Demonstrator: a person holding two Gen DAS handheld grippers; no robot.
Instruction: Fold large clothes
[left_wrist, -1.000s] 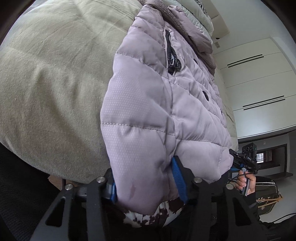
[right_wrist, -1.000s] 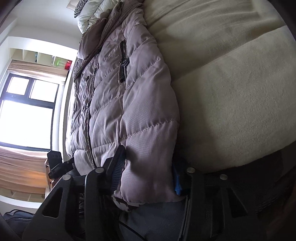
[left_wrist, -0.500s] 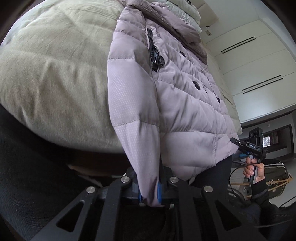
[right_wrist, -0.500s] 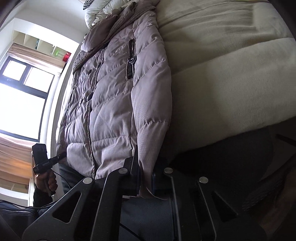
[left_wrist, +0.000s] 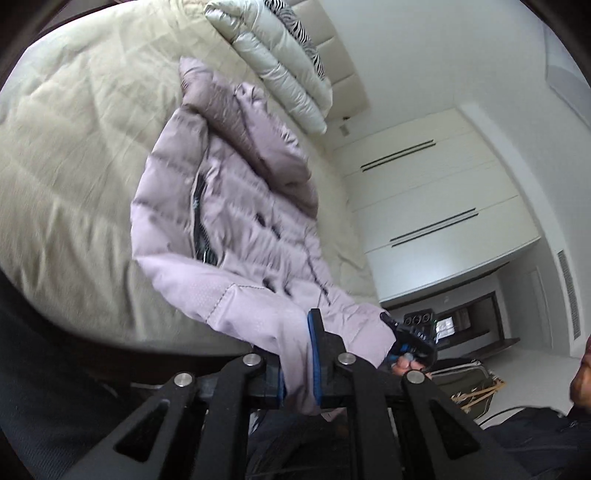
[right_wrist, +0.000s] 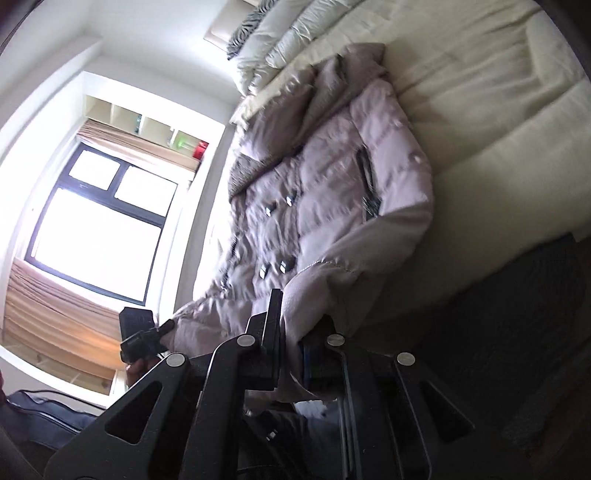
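Both sets of jaws are clamped on the hem of the lilac puffer jacket (left_wrist: 236, 221), one at each bottom corner: the left gripper (left_wrist: 299, 360) pinches the hem on its side, and the right gripper (right_wrist: 291, 354) pinches the other corner, with fabric bunched between the blue pads (left_wrist: 314, 354). Holding the two corners at once keeps the bottom edge level, which I judge is the point, since a thick quilted coat would sag and twist if lifted by one corner only.

Most of the jacket lies front up on the cream bed (left_wrist: 74, 147), its collar toward the head end, where a pale folded quilt (left_wrist: 280, 62) sits, and its hem raised off the foot edge of the mattress. The snaps and a zipped pocket face upward (both views are smeared, so finer detail is lost). In each view the other hand's gripper shows just beyond the far hem corner.

The likely step in hand is carrying the hem toward the collar to fold the coat in half; the padding may spring back open.
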